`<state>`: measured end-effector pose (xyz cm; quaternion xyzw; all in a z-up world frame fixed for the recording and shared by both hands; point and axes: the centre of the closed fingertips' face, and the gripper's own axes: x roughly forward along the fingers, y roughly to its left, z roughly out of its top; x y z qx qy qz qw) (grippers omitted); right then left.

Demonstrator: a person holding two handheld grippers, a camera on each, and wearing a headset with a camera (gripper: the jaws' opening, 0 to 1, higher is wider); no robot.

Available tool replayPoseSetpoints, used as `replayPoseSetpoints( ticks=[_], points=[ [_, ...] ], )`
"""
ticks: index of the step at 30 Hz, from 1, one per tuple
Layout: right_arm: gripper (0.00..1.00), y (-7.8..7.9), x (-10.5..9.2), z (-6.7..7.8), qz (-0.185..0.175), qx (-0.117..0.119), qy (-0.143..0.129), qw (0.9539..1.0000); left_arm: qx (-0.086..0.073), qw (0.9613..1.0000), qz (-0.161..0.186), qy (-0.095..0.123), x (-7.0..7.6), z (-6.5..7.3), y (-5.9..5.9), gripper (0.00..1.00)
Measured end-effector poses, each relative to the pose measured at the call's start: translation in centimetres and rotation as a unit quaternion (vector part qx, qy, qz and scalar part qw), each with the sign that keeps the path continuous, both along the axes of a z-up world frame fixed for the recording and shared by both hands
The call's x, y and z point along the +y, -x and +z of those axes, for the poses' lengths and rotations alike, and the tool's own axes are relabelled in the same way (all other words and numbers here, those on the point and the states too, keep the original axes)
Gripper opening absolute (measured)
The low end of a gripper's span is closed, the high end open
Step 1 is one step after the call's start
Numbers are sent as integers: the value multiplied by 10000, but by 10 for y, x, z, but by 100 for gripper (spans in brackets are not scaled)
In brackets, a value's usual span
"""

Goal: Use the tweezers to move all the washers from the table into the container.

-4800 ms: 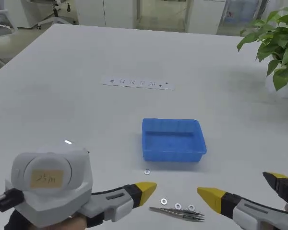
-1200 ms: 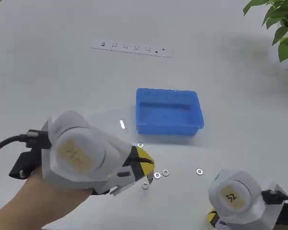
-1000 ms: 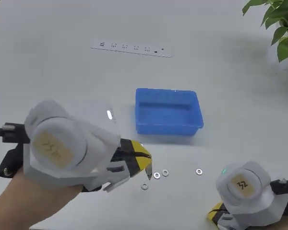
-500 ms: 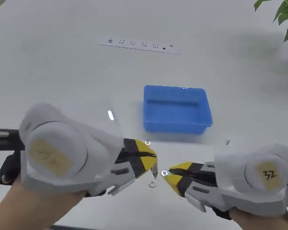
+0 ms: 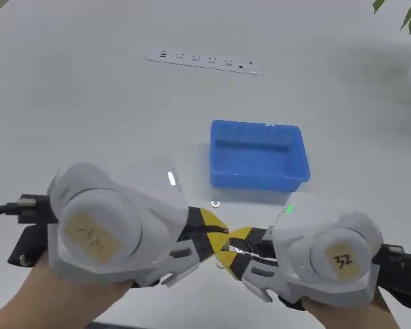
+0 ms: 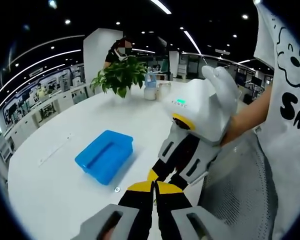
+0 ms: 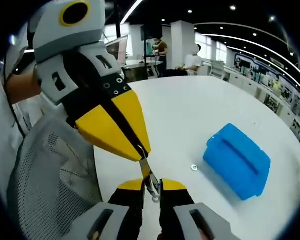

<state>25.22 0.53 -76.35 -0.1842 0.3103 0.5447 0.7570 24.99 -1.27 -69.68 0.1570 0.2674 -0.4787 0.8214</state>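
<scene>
In the right gripper view, the right gripper [image 7: 151,186] has its jaws set narrow, one on each side of the thin metal tweezers [image 7: 148,172]. I cannot tell if they press on it yet. The tweezers run in a line from the tip of the left gripper [image 7: 143,149], which pinches their far end, down into the right jaws. The washer [image 7: 194,167] lies ahead and to the right. It sits on the white table [image 7: 190,110], just in front of the blue container [image 7: 237,159]. The table edge is close on the left, so a dropped tool could fall off.

In the head view, the two grippers meet tip to tip, low and near the person. The washer is just past both tips, close to the near wall of the container, and each gripper is about as near to it as the other. The table around it is bare, with the power strip [image 5: 205,60] far behind.

In the left gripper view, the left jaws are closed tight together. The right gripper faces them. The washer lies ahead to the left, and the container is beyond it.

I think the right gripper must hold the tweezers firmly before the left one lets go.
</scene>
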Motion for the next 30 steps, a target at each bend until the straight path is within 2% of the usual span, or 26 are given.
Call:
replayPoseSetpoints(
  ticks=[6, 11, 17, 19, 27, 30],
  points=[
    [7, -2, -1, -3, 41, -75, 91, 9999, -5, 10000, -12, -13, -1, -3, -3, 0],
    [7, -1, -1, -9, 83, -61, 171, 9998, -27, 9999, -80, -148, -4, -9, -2, 0],
    [6, 1, -2, -15, 254, -311, 454, 9982, -37, 9997, -88, -205, -4, -15, 1, 0],
    [6, 3, -2, -17, 296, -294, 493, 9979, 7, 9997, -73, -219, -3, -17, 3, 0],
    [7, 0, -1, -14, 248, -362, 441, 9981, -134, 9995, -55, -276, -3, -15, 3, 0],
    [7, -2, -1, -17, 234, -260, 413, 9985, -112, 9994, -57, -323, -2, -19, 1, 0]
  ],
)
